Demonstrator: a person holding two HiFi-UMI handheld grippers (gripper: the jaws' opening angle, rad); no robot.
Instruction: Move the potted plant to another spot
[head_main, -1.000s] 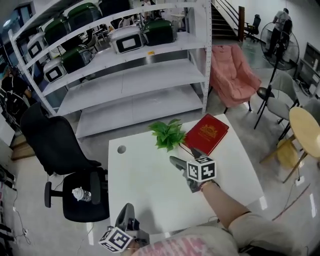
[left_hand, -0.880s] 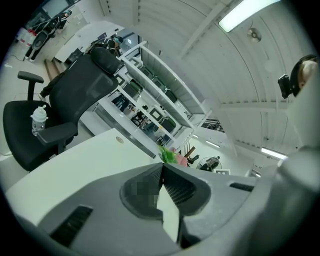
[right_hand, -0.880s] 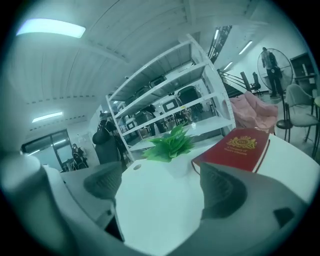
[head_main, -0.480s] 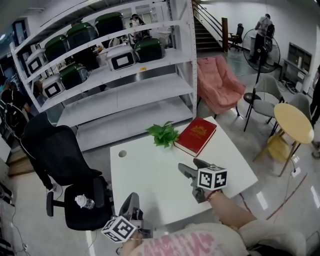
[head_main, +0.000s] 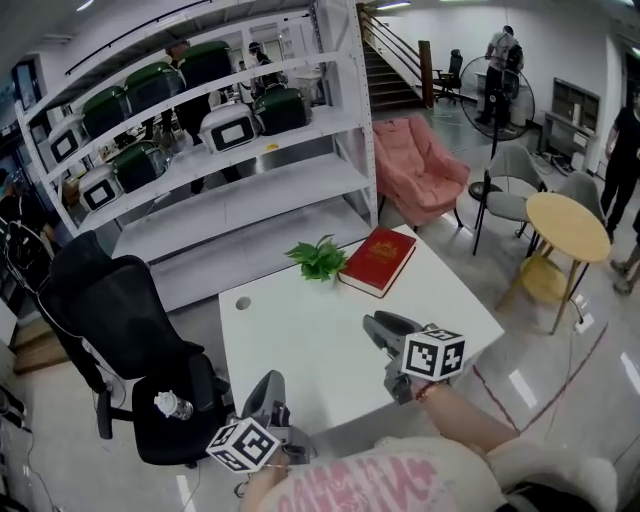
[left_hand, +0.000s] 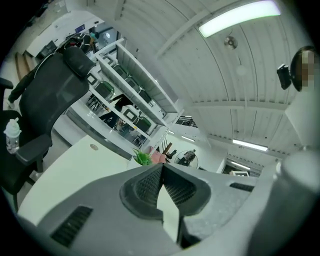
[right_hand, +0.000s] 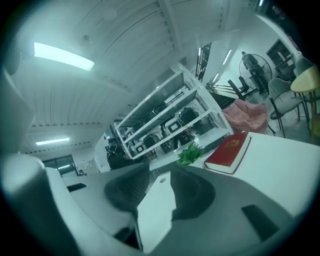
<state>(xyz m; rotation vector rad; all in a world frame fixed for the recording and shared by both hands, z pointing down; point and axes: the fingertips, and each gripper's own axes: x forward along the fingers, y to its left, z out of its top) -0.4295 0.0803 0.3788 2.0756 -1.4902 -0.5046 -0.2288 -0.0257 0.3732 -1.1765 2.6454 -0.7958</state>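
The potted plant (head_main: 318, 258), small with green leaves, stands at the far edge of the white table (head_main: 300, 340), just left of a red book (head_main: 378, 261). My right gripper (head_main: 378, 327) hovers over the table's near right part, well short of the plant. Its jaws have just been closing and now keep a narrow gap with nothing between them. In the right gripper view the right gripper (right_hand: 160, 172) points level at the plant (right_hand: 190, 154) and the book (right_hand: 229, 151). My left gripper (head_main: 270, 385) is at the near left edge, shut and empty. In the left gripper view the plant (left_hand: 142, 158) shows far off.
A black office chair (head_main: 110, 310) with a water bottle (head_main: 170, 405) on its seat stands left of the table. A white shelf rack (head_main: 230, 190) with cases is behind it. A pink armchair (head_main: 420, 165), a round yellow table (head_main: 565, 220) and a fan (head_main: 510, 95) stand to the right.
My right gripper has drawn back from beside the plant toward the table's near edge, and its jaws have narrowed. The left gripper has risen a little. The plant has stayed by the book.
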